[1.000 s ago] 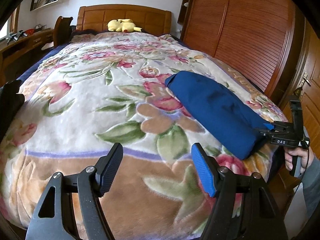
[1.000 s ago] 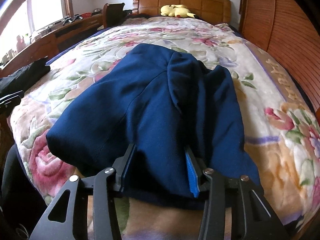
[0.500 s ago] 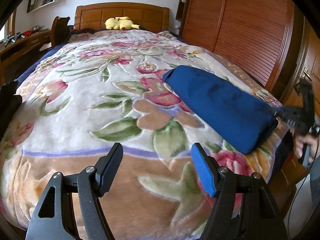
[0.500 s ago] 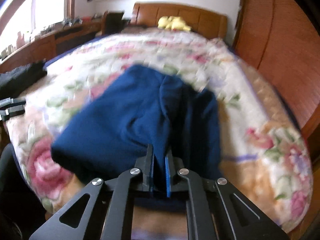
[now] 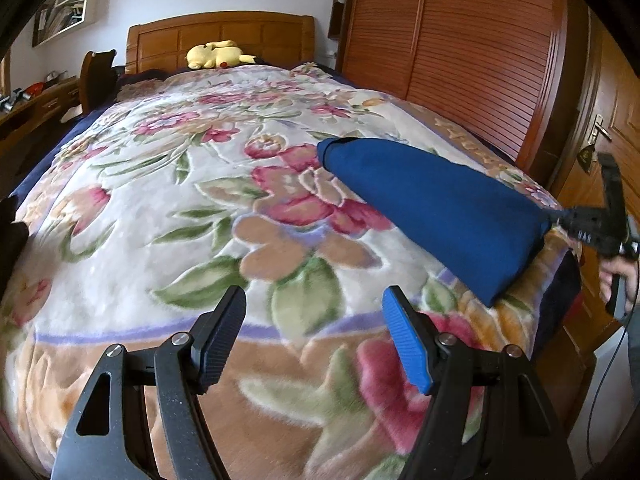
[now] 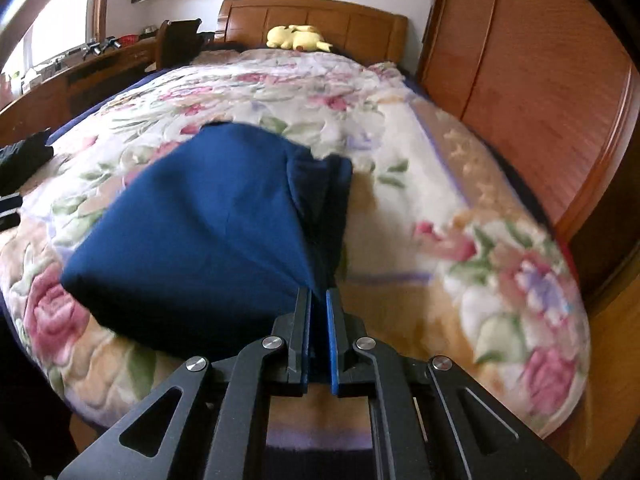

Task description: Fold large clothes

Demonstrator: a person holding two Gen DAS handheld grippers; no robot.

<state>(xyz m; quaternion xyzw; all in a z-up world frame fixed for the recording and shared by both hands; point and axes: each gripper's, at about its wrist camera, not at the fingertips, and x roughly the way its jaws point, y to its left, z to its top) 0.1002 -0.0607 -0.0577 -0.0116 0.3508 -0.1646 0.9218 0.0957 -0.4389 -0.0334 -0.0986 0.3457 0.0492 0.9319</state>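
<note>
A folded dark blue garment [image 5: 436,208] lies on the right side of the floral bed cover [image 5: 200,200]. In the right wrist view the garment [image 6: 208,232] fills the middle, and my right gripper [image 6: 319,300] is shut on its near edge, lifting that edge a little. In the left wrist view the right gripper [image 5: 560,216] shows at the garment's right end, held by a hand. My left gripper [image 5: 314,320] is open and empty, low over the bed's foot, left of the garment.
A yellow plush toy [image 5: 216,55] lies by the wooden headboard [image 5: 220,36]. A wooden wardrobe [image 5: 460,48] and a door [image 5: 608,128] stand right of the bed. A desk [image 6: 60,80] and chair [image 6: 176,40] are on the left. Dark clothing [image 6: 24,156] lies at the bed's left edge.
My right gripper has closed on the blue garment's near edge and pulled back and up, stretching it toward the bed's foot corner. My left gripper stayed open and shifted slightly.
</note>
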